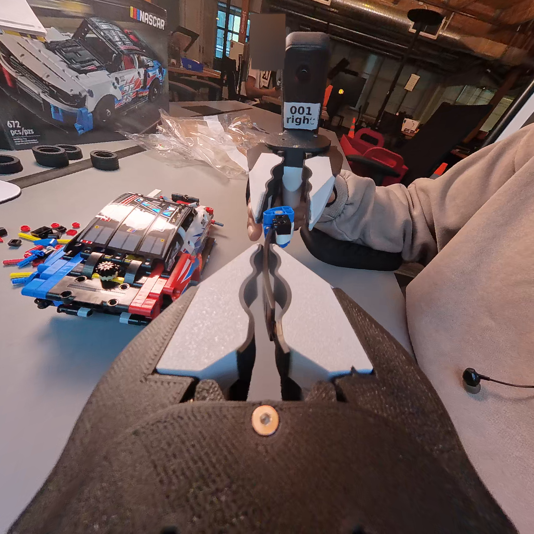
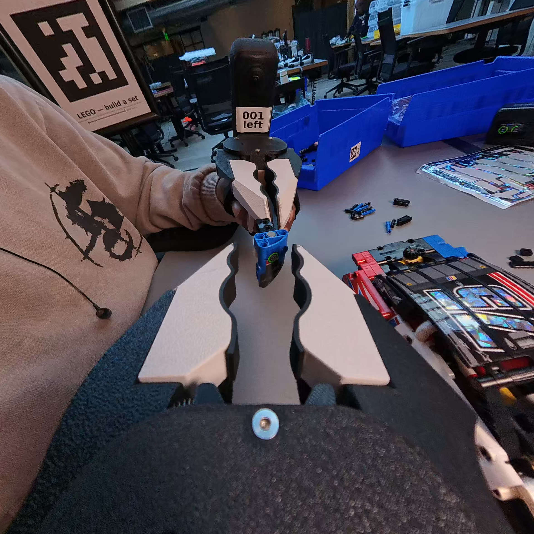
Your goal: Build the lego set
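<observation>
Blue-and-black lego piece (image 2: 270, 258), half hidden inside the clamping left gripper (image 1: 267, 249); right gripper (image 2: 264, 245) gapes wide

We lose the rear of the small blue-and-black assembly (image 1: 278, 224) between the left gripper's (image 1: 267, 251) pressed-together fingers; only a dark strip shows in the slot. Left of that gripper, the lego car's (image 1: 127, 254) far side is out of sight. From the right gripper (image 2: 264, 251), wide apart, the car (image 2: 450, 315) runs off the right edge. Beyond it, the loose pins (image 2: 359, 210) are too small to sort. The box (image 1: 81, 72) is cut at top left.
</observation>
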Available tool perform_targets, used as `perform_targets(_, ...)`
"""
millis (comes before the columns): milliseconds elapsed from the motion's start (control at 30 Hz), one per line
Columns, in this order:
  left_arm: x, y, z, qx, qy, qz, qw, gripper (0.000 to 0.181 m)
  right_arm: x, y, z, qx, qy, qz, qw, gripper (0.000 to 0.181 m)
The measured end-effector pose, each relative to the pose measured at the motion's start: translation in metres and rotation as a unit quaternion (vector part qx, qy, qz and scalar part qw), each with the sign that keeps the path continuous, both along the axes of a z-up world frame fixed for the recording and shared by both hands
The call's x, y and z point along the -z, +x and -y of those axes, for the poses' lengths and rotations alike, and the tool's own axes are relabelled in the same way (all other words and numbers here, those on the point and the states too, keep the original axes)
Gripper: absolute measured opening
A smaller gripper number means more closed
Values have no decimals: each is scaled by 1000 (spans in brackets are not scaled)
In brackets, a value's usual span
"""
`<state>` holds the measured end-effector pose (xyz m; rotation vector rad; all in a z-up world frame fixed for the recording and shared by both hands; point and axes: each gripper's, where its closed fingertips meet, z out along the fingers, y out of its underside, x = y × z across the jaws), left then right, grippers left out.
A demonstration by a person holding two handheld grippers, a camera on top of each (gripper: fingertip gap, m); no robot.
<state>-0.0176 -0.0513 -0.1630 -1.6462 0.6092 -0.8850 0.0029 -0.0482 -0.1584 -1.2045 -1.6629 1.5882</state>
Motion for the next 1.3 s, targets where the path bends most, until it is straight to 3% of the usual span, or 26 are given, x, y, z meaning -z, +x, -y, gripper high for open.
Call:
perform_targets(133, 2, 3, 1, 3, -1, 0, 1000, 1, 8, -5, 6, 1, 19, 8, 1000, 33)
perform_targets(233, 2, 7, 2, 9, 0, 4, 1000, 1, 11, -8, 8, 8, 34, 10, 999, 23)
perform_targets(733, -1, 3, -2, -11, 4, 25, 1000, 3, 3, -15, -3, 67, 58, -11, 996, 23)
perform_targets(1300, 7, -3, -7, -14, -17, 38, 999, 1, 10, -21, -7, 88, 48, -10, 995, 23)
